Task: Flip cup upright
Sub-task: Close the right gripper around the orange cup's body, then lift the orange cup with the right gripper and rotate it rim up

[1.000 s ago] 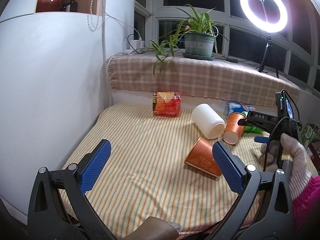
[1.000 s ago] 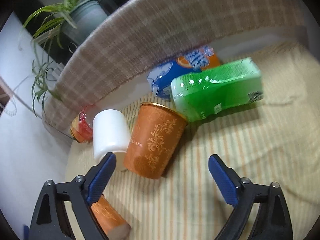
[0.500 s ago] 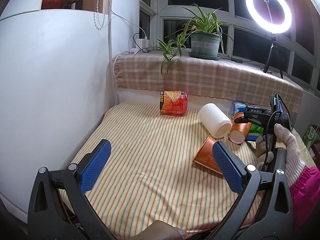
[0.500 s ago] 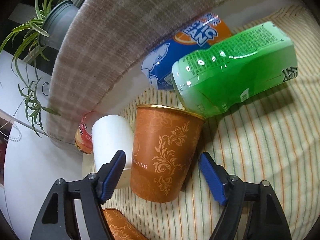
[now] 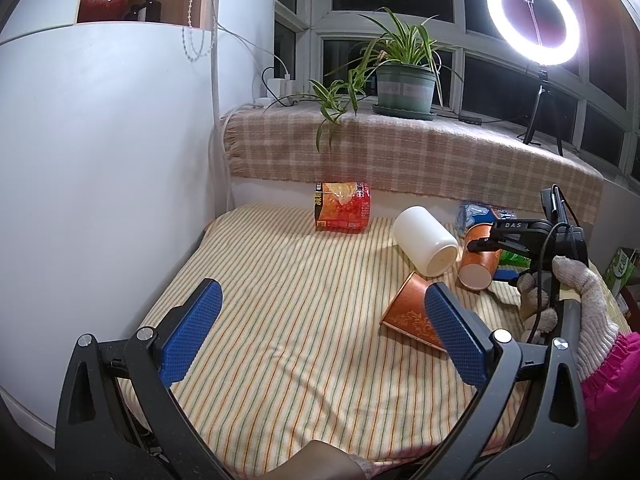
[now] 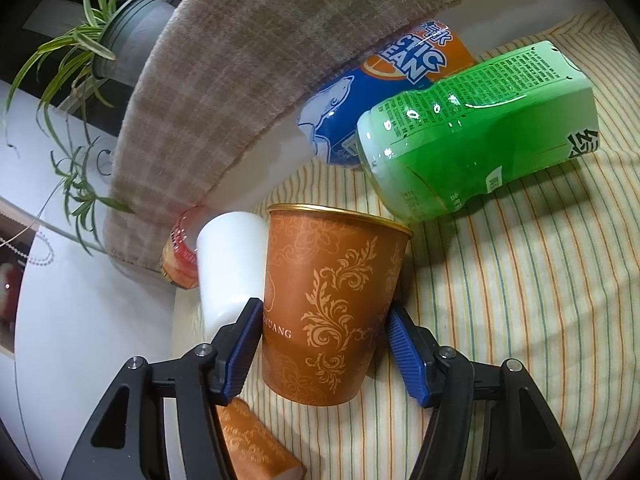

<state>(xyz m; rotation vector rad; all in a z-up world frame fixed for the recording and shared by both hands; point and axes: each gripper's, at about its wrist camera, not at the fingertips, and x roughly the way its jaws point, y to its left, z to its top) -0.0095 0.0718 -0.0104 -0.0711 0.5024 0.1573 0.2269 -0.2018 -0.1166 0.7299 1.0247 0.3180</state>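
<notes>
An orange paper cup with a floral pattern (image 6: pixel 328 312) lies on its side on the striped cloth. My right gripper (image 6: pixel 324 344) is shut on it, one blue pad on each side of its lower half; the cup shows in the left wrist view (image 5: pixel 478 258) too. A second orange cup (image 5: pixel 412 314) lies on its side near my left gripper's right finger, and a white cup (image 5: pixel 426 240) lies beside the held one. My left gripper (image 5: pixel 320 344) is open and empty, held above the near part of the cloth.
A green bottle (image 6: pixel 480 132) and a blue-orange packet (image 6: pixel 384 88) lie behind the held cup. A red snack pack (image 5: pixel 342 206) stands by the back ledge. A white curved cabinet (image 5: pixel 100 160) bounds the left side. A potted plant (image 5: pixel 404 84) and a ring light (image 5: pixel 534 16) stand on the ledge.
My right gripper has moved forward around the orange cup and its jaws have narrowed onto it. My left gripper has stayed open and drawn back a little.
</notes>
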